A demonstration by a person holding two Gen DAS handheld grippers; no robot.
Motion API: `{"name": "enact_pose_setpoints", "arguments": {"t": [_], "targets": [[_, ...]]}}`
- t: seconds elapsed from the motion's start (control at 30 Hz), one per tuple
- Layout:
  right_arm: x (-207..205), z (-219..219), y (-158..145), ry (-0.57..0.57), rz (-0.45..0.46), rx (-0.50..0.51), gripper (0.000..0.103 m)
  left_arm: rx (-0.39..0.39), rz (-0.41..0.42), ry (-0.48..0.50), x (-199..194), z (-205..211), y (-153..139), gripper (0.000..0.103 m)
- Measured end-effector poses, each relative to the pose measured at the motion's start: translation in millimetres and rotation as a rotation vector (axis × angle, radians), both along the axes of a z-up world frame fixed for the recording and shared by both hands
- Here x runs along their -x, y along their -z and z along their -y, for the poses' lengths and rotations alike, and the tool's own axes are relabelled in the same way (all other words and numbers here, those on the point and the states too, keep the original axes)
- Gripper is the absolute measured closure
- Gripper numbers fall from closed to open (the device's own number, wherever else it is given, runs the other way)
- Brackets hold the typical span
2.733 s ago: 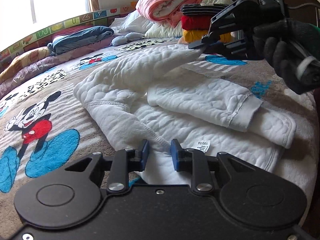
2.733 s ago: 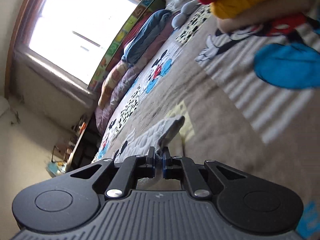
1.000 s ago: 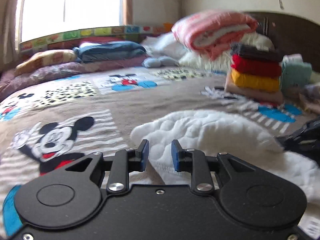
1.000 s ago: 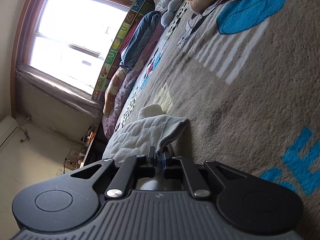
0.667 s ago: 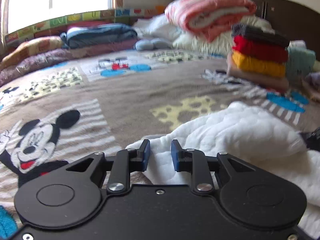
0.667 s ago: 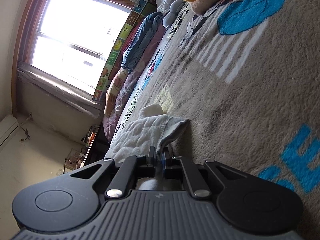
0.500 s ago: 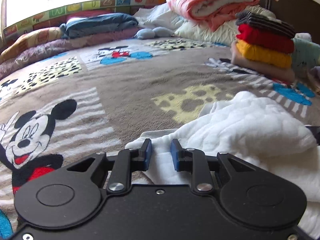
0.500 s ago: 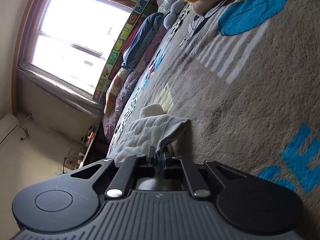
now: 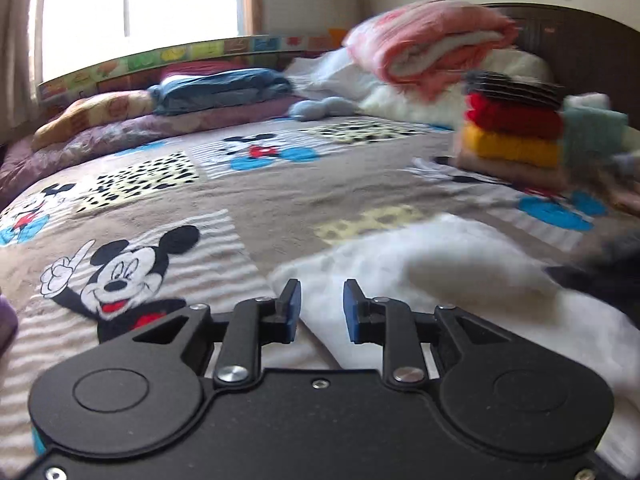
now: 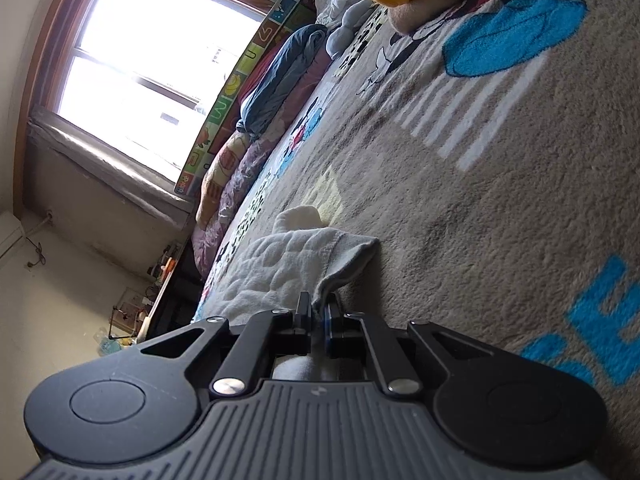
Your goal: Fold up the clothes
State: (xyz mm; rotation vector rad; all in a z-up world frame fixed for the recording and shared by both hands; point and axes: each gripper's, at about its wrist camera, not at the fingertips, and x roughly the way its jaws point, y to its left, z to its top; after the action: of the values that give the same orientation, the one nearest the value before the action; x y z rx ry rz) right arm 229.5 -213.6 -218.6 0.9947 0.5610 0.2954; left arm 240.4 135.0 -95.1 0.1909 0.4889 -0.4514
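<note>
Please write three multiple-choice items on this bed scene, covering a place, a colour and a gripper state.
1. Where does the white garment lie?
A. on the cartoon-print blanket
B. on a chair
C. on the windowsill

2. What colour is the layer just above the yellow one in the folded stack?
A. green
B. red
C. purple

3. How is the right gripper?
A. wide open, empty
B. out of view
C. shut on the garment

Answers: 1 A, the garment rests on the blanket; 2 B, red sits on yellow; 3 C, the right wrist view shows white cloth pinched between its pads.
</note>
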Motion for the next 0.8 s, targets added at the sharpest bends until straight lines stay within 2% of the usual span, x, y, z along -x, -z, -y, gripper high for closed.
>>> {"name": "enact_pose_setpoints", "arguments": {"t": [0.13, 0.23, 0.33, 0.5, 0.63, 0.73, 0.8], "targets": [[-3.2, -2.3, -6.3, -0.002, -0.017, 0.022, 0.095, -0.094, -0.044, 0.165, 60.4, -1.4, 6.9, 0.081], [-6.1, -4.8, -9.4, -0.002, -0.026, 0.050, 0.095, -0.078, -0.079, 0.268, 100.9, -4.3, 9.3, 0.081], [-7.6, -8.2, -12.3, 0.000, -0.035, 0.073, 0.095, -0.038, -0.102, 0.342, 119.8, 6.3, 14.8, 0.081], [-9.7, -13.9, -19.5, 0.011, -0.058, 0.100, 0.095, -0.030, -0.131, 0.285, 118.5, 40.3, 37.1, 0.081], [-6.5, -15.9, -37.9, 0.029, -0.039, 0.129, 0.095, -0.118, -0.101, 0.248, 129.2, 52.5, 37.3, 0.081], [1.7, -17.7, -61.7, 0.037, 0.026, 0.170, 0.095, -0.118, -0.094, 0.241, 126.8, 52.8, 39.2, 0.081], [8.7, -26.8, -83.6, 0.016, 0.108, 0.253, 0.095, -0.083, -0.105, 0.234, 123.8, 48.1, 39.6, 0.081]]}}
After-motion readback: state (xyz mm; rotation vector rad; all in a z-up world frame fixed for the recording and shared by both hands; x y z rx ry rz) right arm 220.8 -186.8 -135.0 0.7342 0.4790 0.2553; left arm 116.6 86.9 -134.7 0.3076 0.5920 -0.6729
